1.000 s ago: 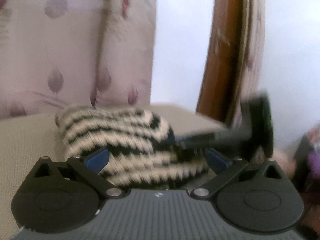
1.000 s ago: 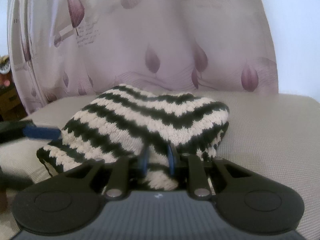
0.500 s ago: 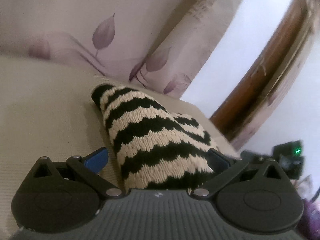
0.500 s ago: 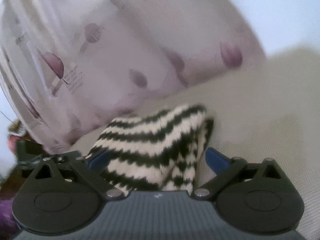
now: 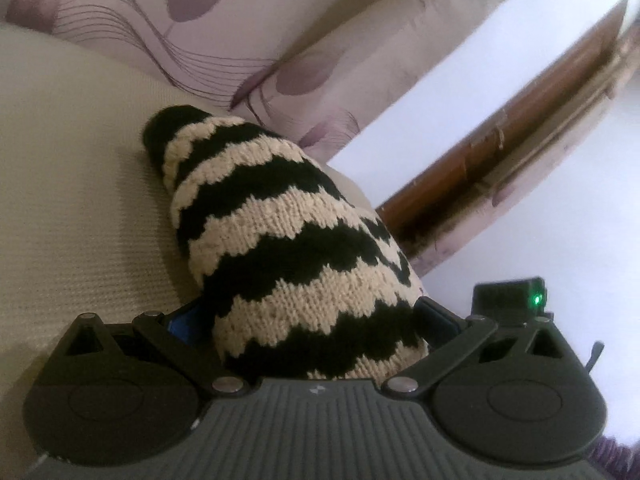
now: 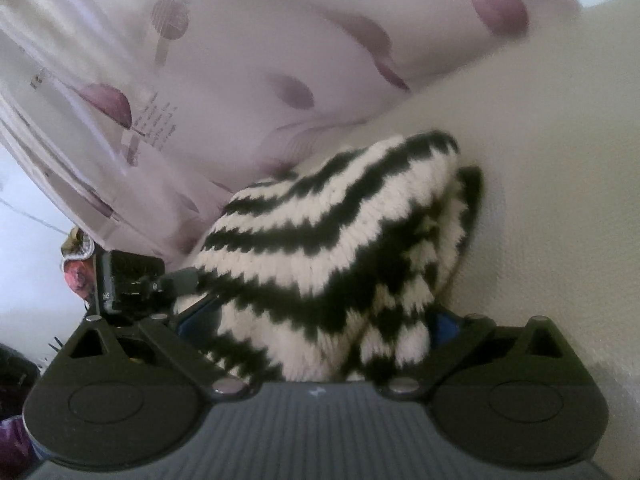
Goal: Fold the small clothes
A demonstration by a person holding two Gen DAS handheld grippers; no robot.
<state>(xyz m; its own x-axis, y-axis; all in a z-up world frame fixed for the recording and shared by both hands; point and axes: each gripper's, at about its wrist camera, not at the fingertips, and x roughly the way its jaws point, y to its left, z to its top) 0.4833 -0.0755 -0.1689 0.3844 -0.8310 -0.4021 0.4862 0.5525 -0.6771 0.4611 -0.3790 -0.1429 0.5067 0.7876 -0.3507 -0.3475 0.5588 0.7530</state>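
A black and cream striped knit garment (image 5: 280,240) lies bunched on a beige cushion surface (image 5: 72,184). My left gripper (image 5: 312,316) has its fingers spread wide, with the near end of the knit lying between them. In the right wrist view the same knit (image 6: 332,256) is doubled over. My right gripper (image 6: 320,320) is also spread wide with the knit between its blue-padded fingers. The left gripper's body (image 6: 128,280) shows at the knit's left side in the right wrist view. The fingertips of both are hidden under the knit.
A pale curtain with purple leaf prints (image 5: 200,20) hangs behind the cushion and shows in the right wrist view (image 6: 200,80) too. A brown wooden frame (image 5: 500,140) and a white wall (image 5: 560,220) stand to the right. The cushion's edge drops off near the knit's right side.
My right gripper let go of the knit and opened wide. Both grippers tilted and pushed in, so the knit now lies deeper between each pair of fingers.
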